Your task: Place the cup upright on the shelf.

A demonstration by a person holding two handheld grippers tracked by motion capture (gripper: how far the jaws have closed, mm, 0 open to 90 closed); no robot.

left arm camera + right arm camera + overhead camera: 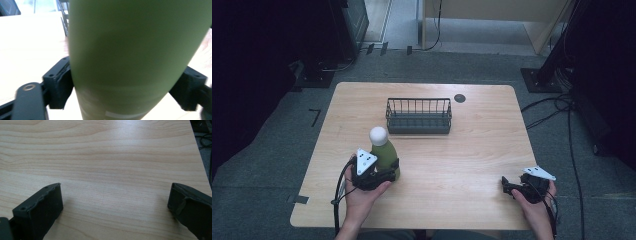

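A green bottle point(386, 154) with a round white cap point(378, 135) stands upright on the wooden table point(462, 160), left of centre. My left gripper point(392, 171) is shut on the lower body of this bottle point(130, 57), and in the left gripper view the left gripper point(127, 90) has one black jaw pressed against each side of it. At the table's front right, my right gripper point(508, 186) rests low over bare wood. In its own view the right gripper point(115, 205) stands open, with nothing between its jaws.
A dark wire basket point(418, 116) sits toward the back middle of the table, just behind the bottle, and its edge point(64, 22) appears past the bottle. A small black disc point(459, 98) lies near the back edge. Cables point(557, 105) run over the floor at right.
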